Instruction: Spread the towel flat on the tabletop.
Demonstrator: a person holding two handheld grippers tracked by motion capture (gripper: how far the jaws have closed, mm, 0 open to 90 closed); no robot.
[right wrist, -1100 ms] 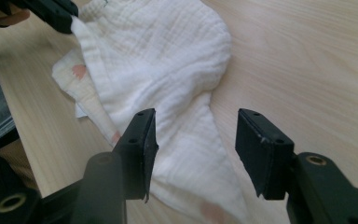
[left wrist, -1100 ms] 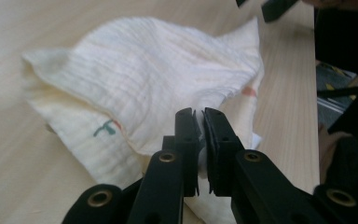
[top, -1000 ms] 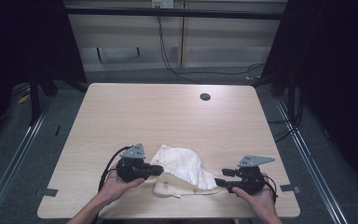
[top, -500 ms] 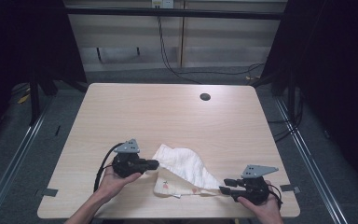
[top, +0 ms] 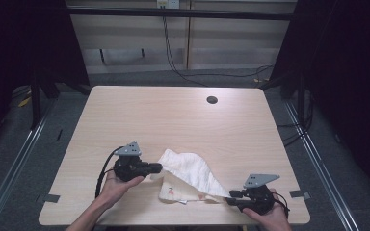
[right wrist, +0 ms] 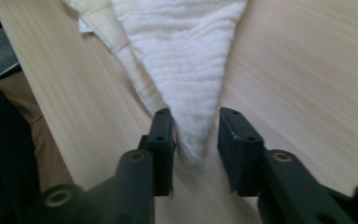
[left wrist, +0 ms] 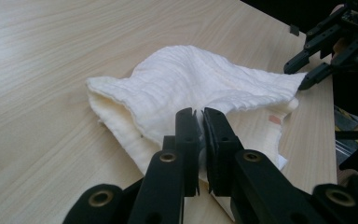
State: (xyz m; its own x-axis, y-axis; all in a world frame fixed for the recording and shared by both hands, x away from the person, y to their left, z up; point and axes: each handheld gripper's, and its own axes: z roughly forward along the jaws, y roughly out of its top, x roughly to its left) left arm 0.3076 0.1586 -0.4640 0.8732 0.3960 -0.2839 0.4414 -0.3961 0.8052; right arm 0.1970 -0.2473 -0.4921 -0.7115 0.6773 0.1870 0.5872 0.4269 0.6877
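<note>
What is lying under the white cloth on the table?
Under the white cloth only the wooden table shows around its edges. A lower layer of the same cloth sticks out in front. Anything beneath the folds is covered.

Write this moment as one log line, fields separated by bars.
left gripper: shut on cloth | right gripper: open around cloth corner | table
</note>
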